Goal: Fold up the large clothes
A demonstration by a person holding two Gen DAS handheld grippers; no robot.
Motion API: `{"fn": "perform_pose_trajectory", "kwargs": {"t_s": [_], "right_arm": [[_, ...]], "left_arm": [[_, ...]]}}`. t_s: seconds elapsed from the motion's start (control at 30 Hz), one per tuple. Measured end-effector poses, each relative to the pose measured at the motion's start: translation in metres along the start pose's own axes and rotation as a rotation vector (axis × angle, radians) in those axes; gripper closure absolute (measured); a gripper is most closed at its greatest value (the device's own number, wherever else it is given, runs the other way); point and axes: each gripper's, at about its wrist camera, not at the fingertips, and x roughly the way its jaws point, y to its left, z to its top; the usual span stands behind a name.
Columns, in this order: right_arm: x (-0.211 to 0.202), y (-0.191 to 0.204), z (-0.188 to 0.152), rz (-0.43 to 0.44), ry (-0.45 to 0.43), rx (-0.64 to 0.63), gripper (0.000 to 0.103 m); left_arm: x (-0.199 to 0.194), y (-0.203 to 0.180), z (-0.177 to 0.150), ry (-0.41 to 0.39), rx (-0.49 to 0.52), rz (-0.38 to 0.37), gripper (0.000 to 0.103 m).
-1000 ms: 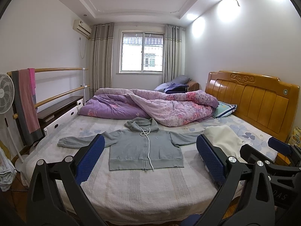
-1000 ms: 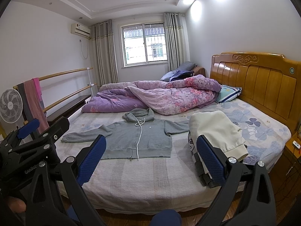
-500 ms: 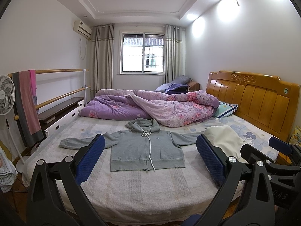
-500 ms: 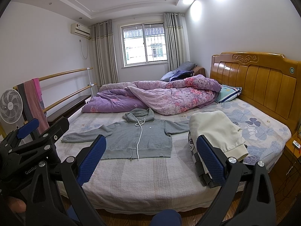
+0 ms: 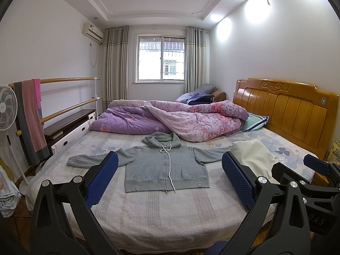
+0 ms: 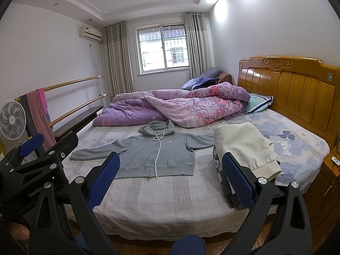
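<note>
The gray hoodie [image 5: 165,165] lies flat on the bed [image 5: 170,212], front side up, zipped shut. It sits in the middle of the bed, nearer the front edge than the far edge. Both sleeves [image 5: 93,161] are stretched out to the sides, and the hood [image 5: 161,140] points toward the purple blanket [image 5: 180,121] bunched up along the far edge. No part of the hoodie is folded over, so the folding looks like it has not begun.

A cream garment [image 6: 244,146] lies near the right edge of the bed, on top of some other clothes. It looks folded, so maybe that one is done, but I cannot be sure.

The left gripper [image 5: 170,180] is held in the air in front of the bed, and its fingers [image 5: 104,178] are wide apart with nothing in them. The right gripper [image 6: 170,180] is beside it, also in front of the bed, and its fingers [image 6: 238,180] are wide apart and hold nothing too. Neither one touches the hoodie.

I think all the steps are left: fold the sleeves in, then fold the body, and tuck in the hood.
</note>
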Motion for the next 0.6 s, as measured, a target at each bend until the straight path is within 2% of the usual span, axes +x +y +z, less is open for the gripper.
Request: {"fn": "perform_pose_trajectory", "kwargs": {"t_s": [0.6], "right_arm": [[-0.0014, 0.0005, 0.0001, -0.004, 0.002, 0.001, 0.01]], "left_arm": [[-0.0016, 0.0023, 0.0002, 0.006, 0.002, -0.003, 0.005]]}}
